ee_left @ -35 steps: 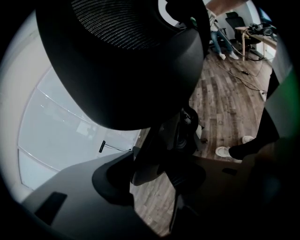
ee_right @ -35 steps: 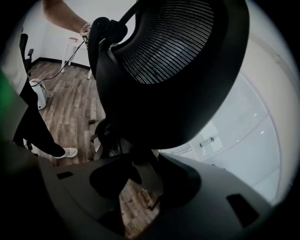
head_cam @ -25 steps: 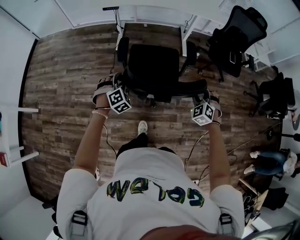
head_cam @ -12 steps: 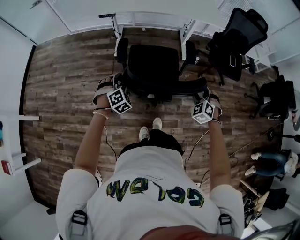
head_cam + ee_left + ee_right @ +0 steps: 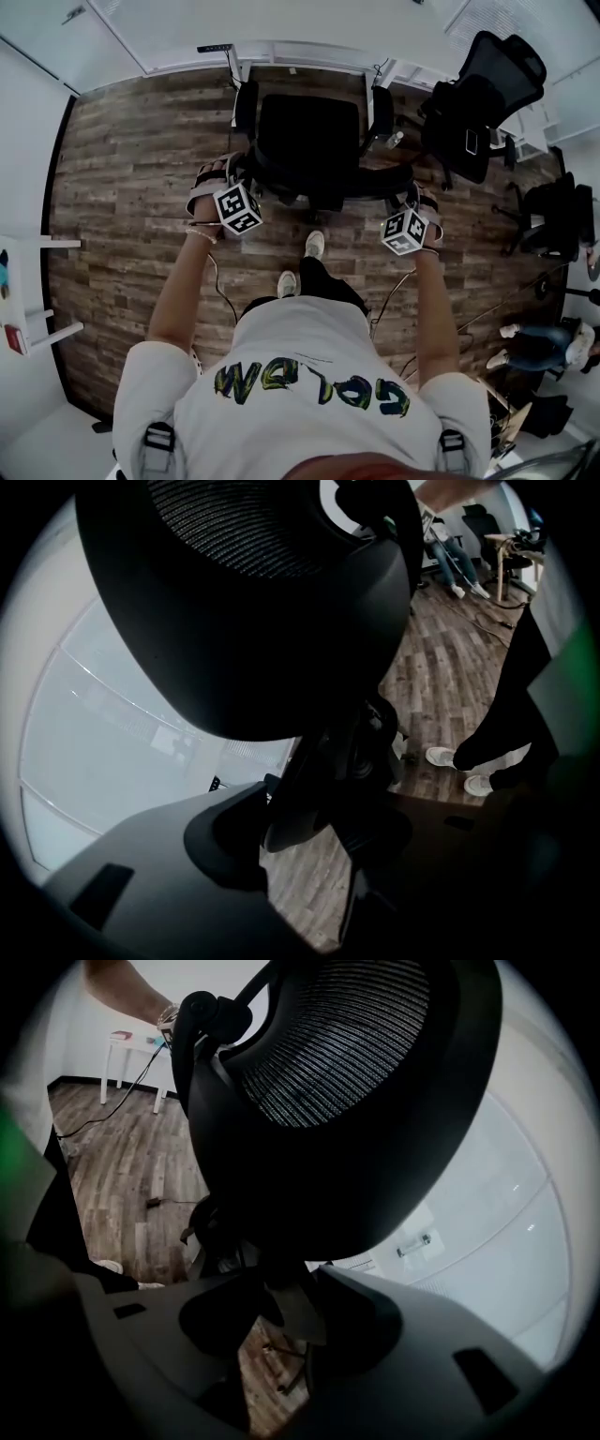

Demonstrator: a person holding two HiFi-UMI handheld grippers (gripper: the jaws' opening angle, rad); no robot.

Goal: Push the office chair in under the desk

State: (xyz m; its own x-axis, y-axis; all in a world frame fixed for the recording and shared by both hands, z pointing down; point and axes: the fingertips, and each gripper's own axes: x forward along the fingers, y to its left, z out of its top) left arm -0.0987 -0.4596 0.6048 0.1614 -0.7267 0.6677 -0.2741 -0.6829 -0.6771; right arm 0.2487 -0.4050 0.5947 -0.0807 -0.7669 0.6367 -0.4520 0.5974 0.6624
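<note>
The black office chair (image 5: pixel 309 131) stands on the wood floor with its seat facing the white desk (image 5: pixel 300 33), its armrests level with the desk's legs. My left gripper (image 5: pixel 234 172) is closed on the left end of the backrest's top edge (image 5: pixel 328 180). The right gripper (image 5: pixel 411 194) holds the right end. In the left gripper view the mesh backrest (image 5: pixel 244 602) fills the picture, and its dark rim sits between the jaws of the left gripper (image 5: pixel 319 855). The right gripper view shows the backrest (image 5: pixel 347 1101) the same way above the right gripper (image 5: pixel 281 1335).
A second black chair (image 5: pixel 478 94) stands at the upper right, close to the desk's right leg (image 5: pixel 368 84). A third chair (image 5: pixel 553 202) and a seated person (image 5: pixel 539 342) are at the right. A white table (image 5: pixel 28 281) is at the left. Cables (image 5: pixel 394 291) trail on the floor.
The chair has rolled toward the desk with both grippers on its backrest. My feet have stepped forward behind it.
</note>
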